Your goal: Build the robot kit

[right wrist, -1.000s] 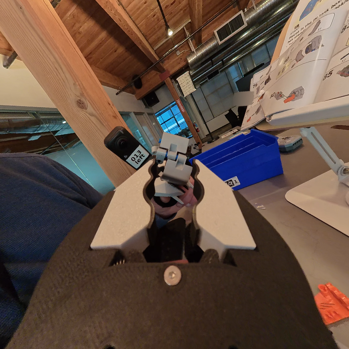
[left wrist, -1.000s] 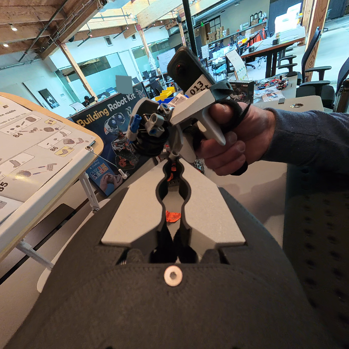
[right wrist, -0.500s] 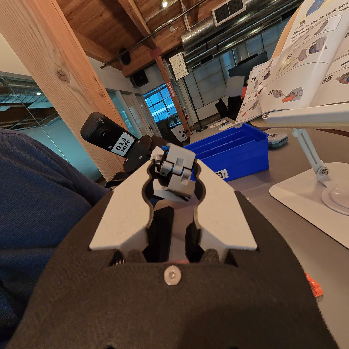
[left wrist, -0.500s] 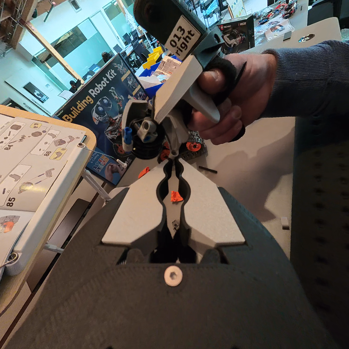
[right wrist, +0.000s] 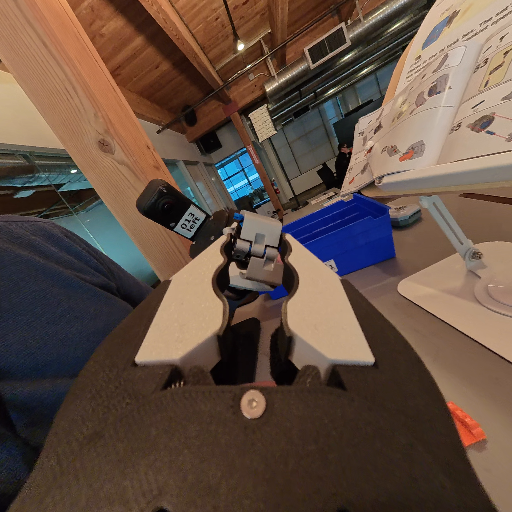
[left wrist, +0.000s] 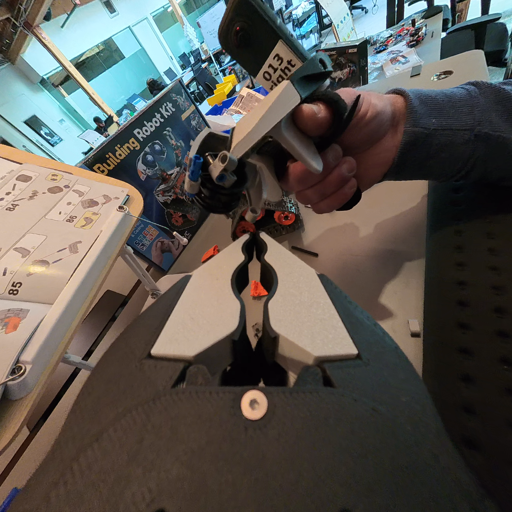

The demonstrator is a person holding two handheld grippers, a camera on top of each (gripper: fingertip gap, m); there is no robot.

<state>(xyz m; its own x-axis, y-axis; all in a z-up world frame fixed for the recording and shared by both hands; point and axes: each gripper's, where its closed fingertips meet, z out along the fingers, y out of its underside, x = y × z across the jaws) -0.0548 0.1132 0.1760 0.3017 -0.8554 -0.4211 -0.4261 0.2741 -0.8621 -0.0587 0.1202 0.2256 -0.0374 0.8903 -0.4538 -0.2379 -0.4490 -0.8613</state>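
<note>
My right gripper (right wrist: 256, 243) is shut on a grey brick-built assembly (right wrist: 259, 246) with blue pins and holds it in the air. In the left wrist view a hand holds this gripper (left wrist: 230, 155) up at the centre, with the assembly (left wrist: 219, 180) showing a black round core and blue pins. A grey stub (left wrist: 252, 214) hangs down from the assembly. My left gripper (left wrist: 253, 235) is shut, its tips just under that stub; I cannot tell whether they touch. Nothing shows between its fingers.
An open instruction booklet (left wrist: 41, 221) rests on a white stand (right wrist: 457, 291). A dark kit box (left wrist: 155, 155), a tracked chassis with orange wheels (left wrist: 277, 219), small orange pieces (left wrist: 257, 289) and a black axle (left wrist: 304, 251) lie on the table. A blue bin (right wrist: 346, 235) and a wooden post (right wrist: 83, 124) stand beyond. The left gripper's tips are roughly 5 cm from the right gripper's. My left tips are roughly 20 cm from the black axle (left wrist: 304, 251).
The left wrist view has tilted down toward the table. The right gripper has turned the assembly and stayed shut on it. The left gripper has stayed shut under the stub.
</note>
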